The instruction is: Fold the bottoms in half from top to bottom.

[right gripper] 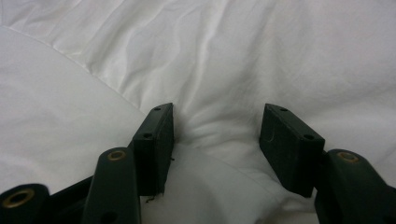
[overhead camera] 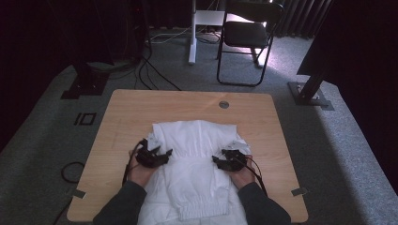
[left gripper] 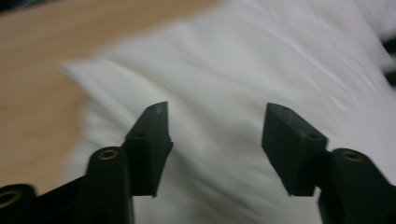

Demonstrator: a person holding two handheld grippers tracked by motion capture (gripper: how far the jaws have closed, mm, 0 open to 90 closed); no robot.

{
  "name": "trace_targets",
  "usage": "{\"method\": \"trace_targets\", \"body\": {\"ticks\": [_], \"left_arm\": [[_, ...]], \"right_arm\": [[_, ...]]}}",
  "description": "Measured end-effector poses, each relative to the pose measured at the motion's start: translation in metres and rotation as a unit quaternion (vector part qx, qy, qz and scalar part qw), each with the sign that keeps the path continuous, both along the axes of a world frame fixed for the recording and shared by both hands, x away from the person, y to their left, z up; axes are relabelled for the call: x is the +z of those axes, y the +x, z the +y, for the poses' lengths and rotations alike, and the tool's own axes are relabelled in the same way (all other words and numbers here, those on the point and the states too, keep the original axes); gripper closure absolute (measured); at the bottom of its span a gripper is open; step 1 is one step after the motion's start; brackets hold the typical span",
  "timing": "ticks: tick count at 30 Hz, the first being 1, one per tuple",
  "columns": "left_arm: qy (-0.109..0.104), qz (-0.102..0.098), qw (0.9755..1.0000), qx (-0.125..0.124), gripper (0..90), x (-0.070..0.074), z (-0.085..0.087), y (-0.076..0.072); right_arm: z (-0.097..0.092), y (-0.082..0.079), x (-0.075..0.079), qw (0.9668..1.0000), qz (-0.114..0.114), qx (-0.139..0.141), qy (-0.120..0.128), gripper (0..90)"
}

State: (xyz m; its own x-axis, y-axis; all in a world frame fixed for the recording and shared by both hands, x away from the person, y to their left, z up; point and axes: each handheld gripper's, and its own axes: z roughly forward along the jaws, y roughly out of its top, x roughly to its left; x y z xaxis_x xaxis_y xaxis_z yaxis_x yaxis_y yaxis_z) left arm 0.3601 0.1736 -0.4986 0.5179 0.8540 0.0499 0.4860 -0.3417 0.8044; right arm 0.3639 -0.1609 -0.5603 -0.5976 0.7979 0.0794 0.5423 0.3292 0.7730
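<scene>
Lying across the near half of the wooden table (overhead camera: 122,112), a folded white garment (overhead camera: 197,140) with an elastic band at its near edge spreads between both hands. The left gripper (overhead camera: 162,153) sits at the garment's left side, jaws spread, nothing pinched between them. The right gripper (overhead camera: 219,161) rests at the right side, jaws spread over a rumpled fold of cloth, not pressing it.

A light wooden table (overhead camera: 263,122) carries a folded white garment (overhead camera: 197,140).
</scene>
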Motion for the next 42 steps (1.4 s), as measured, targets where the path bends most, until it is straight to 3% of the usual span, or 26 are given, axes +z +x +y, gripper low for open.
{"method": "trace_targets", "body": {"ticks": [2, 5, 10, 13, 16, 20, 24, 27, 31, 34, 37, 42], "left_arm": [[-0.019, 0.015, 0.9995, 0.021, 37.0, 0.007, 0.013, 0.022], [-0.066, 0.044, 0.9963, 0.033, 33.2, 0.002, 0.027, 0.053], [-0.064, 0.073, 0.9927, 0.072, 28.4, -0.028, 0.037, 0.084], [-0.062, 0.095, 0.9901, 0.083, 23.0, -0.041, 0.040, 0.091], [-0.041, 0.088, 0.9913, 0.088, 19.3, -0.045, 0.039, 0.093], [-0.047, 0.093, 0.9903, 0.092, 15.5, -0.052, 0.041, 0.097], [-0.040, 0.084, 0.9928, 0.076, 15.8, -0.053, 0.038, 0.098], [-0.048, 0.087, 0.9931, 0.062, 24.7, -0.052, 0.037, 0.098], [-0.059, 0.114, 0.9913, 0.030, 59.3, -0.047, 0.035, 0.100], [-0.071, 0.109, 0.9905, 0.044, 75.7, -0.045, 0.040, 0.101], [-0.085, 0.114, 0.9884, 0.052, 81.3, -0.044, 0.046, 0.102], [-0.057, 0.108, 0.9914, 0.049, 82.7, -0.043, 0.040, 0.102]], "right_arm": [[0.000, 0.000, 0.000, 1.0000, 0.000, 0.000, 0.002, 44.0], [0.000, 0.000, -0.001, 1.0000, -0.003, 0.000, 0.002, 44.0], [-0.001, 0.000, -0.001, 1.0000, -0.005, 0.002, 0.003, 44.0], [-0.001, 0.000, -0.002, 1.0000, -0.006, 0.002, 0.004, 44.0], [-0.001, 0.000, -0.002, 1.0000, -0.007, 0.002, 0.005, 44.0], [-0.001, -0.001, -0.002, 1.0000, -0.007, 0.002, 0.005, 44.0], [-0.001, -0.001, -0.002, 1.0000, -0.008, 0.002, 0.005, 44.0], [-0.001, 0.000, -0.002, 1.0000, -0.008, 0.002, 0.005, 44.0], [-0.002, 0.000, -0.002, 1.0000, -0.006, 0.001, 0.007, 45.3], [-0.002, 0.000, -0.001, 1.0000, -0.006, -0.003, 0.004, 48.2], [-0.004, 0.000, 0.000, 0.9999, 0.001, -0.007, 0.008, 50.6], [-0.005, 0.003, 0.003, 0.9998, 0.016, -0.006, 0.014, 50.8]]}}
